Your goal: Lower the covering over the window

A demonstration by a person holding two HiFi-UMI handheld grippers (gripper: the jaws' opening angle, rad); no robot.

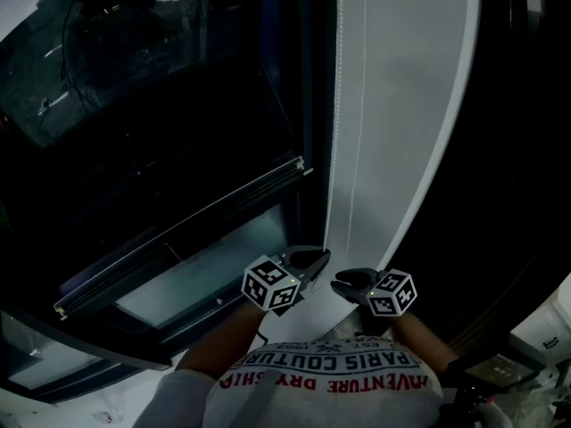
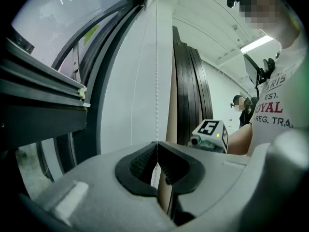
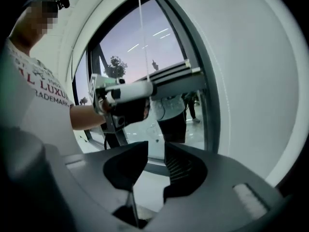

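Closest to the head camera sat the wearer's printed shirt (image 1: 330, 377) and two forearms, both reaching forward and angled inward, so the tools lay side by side, near each other but apart.

The left gripper (image 1: 319, 259) pointed up along the bead cord (image 2: 157, 81), and its jaws were pressed together on that cord at their very tips. The right gripper (image 1: 343, 283) had its jaws spread. A thin strand showed low in its gap, with neither pad on it.

I counted two grippers and, in the left gripper view, two strands of cord hanging parallel and just beside each other. Both ran against one tall white panel (image 1: 419, 105). I could not tell whether that panel was the covering or plain wall.

Room was tight at the sides. The panel's left edge ran along the dark window frame, just beside the left gripper. Its right edge met a stack of dark upright slabs (image 2: 188, 91). Above the tools the cord ran free.

Farthest out, the one window (image 1: 161, 105) stood uncovered, with trees showing through the glass. A single horizontal bar (image 1: 178, 234) crossed it and ended close to the panel.
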